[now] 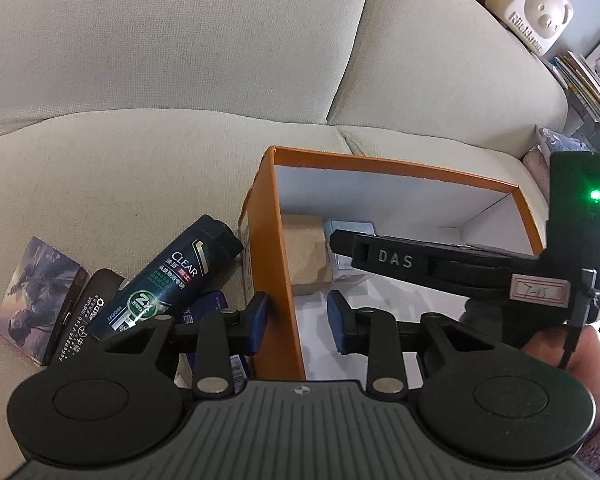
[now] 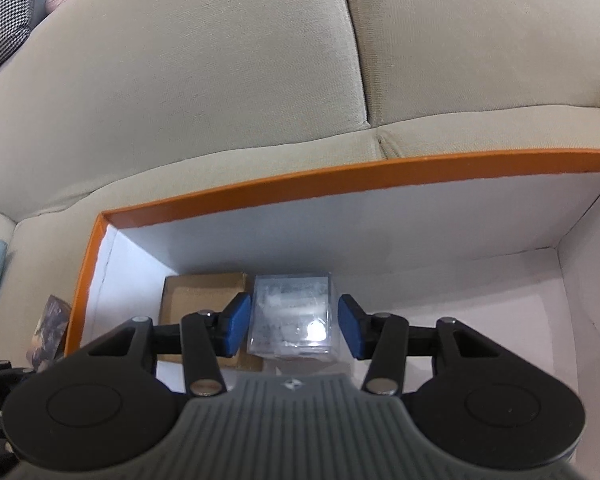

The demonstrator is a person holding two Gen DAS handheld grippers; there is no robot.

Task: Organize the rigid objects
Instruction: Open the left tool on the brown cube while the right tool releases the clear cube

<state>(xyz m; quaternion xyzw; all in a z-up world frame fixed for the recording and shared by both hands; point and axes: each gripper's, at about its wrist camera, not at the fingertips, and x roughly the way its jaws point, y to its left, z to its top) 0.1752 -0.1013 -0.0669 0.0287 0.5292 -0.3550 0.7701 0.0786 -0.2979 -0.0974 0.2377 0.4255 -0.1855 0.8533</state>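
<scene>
**Left wrist view: jaws straddle the box wall while the right gripper frames a clear cube**

Left wrist view shows the left gripper (image 1: 296,322) astride the near-left wall of the orange box (image 1: 274,264): one blue pad lies outside the wall, the other inside, with a visible gap on the inner side, so the jaws stand apart and press on nothing that can be seen. At about 9 o'clock from the gripper, on the beige sofa (image 1: 140,80), lie a dark shampoo bottle (image 1: 168,276), tilted with its cap toward the box, a black card (image 1: 84,316) and a picture box (image 1: 40,292) beside it. Inside the orange box, at 12 o'clock, sit a brown cardboard box (image 1: 304,252) and a clear plastic cube (image 1: 350,248), side by side.

From the right wrist view, the right gripper (image 2: 294,322) hangs inside the orange box over the clear cube. Its blue pads flank the cube on either side; the left pad sits close against it, the right one stands off with a sliver of space, so the jaws are parted and not clamping. The brown box lies at 10 o'clock, touching the cube's left side.
</scene>
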